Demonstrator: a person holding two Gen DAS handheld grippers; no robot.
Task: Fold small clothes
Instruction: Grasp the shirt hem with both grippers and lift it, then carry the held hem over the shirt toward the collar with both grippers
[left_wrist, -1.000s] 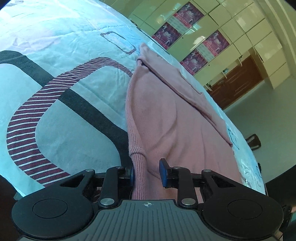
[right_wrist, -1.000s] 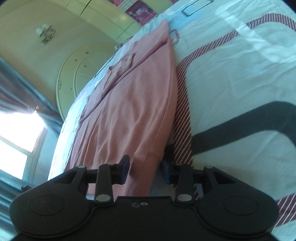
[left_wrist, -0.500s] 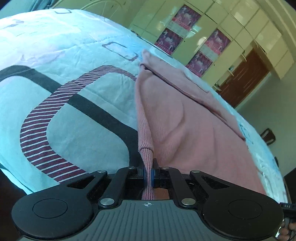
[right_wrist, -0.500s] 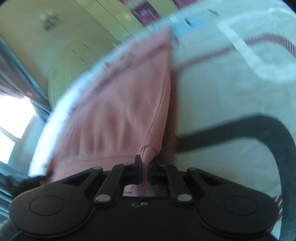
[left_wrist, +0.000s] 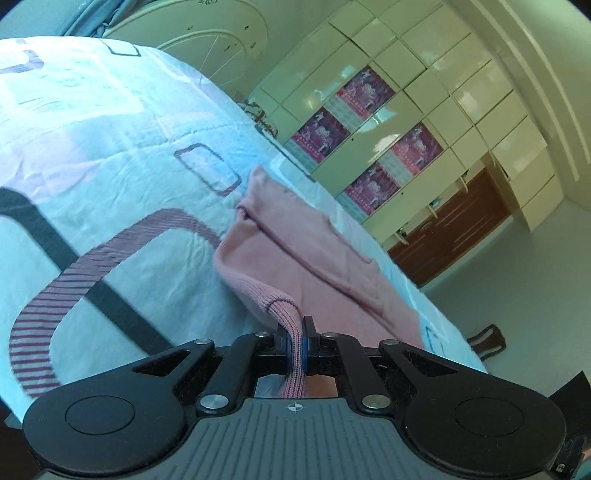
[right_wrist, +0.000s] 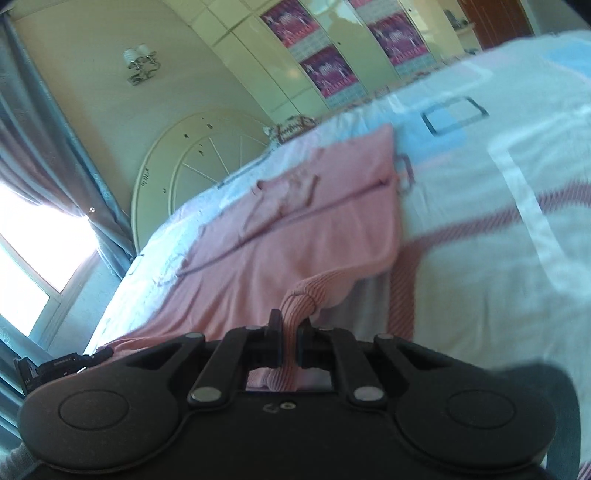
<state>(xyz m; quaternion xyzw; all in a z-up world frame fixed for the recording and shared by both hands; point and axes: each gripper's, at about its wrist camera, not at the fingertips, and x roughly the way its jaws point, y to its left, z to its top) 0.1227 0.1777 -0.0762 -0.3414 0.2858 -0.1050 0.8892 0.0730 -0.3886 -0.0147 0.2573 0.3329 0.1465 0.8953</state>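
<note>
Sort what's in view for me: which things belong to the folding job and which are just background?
Job:
- pink knit garment
- left claw, pinching its ribbed hem
- right claw, pinching its ribbed hem

Background:
- patterned bedspread
- cupboard posters
- curtain

I see a big bed with a pale blue cover (left_wrist: 122, 155) and a round white headboard (right_wrist: 192, 155). Tall cream cupboards (left_wrist: 436, 110) have pink posters (left_wrist: 369, 88) on them. Bright light comes in a window (right_wrist: 33, 266) by grey curtains (right_wrist: 44, 155). The floor (left_wrist: 535, 266) is pale.
</note>
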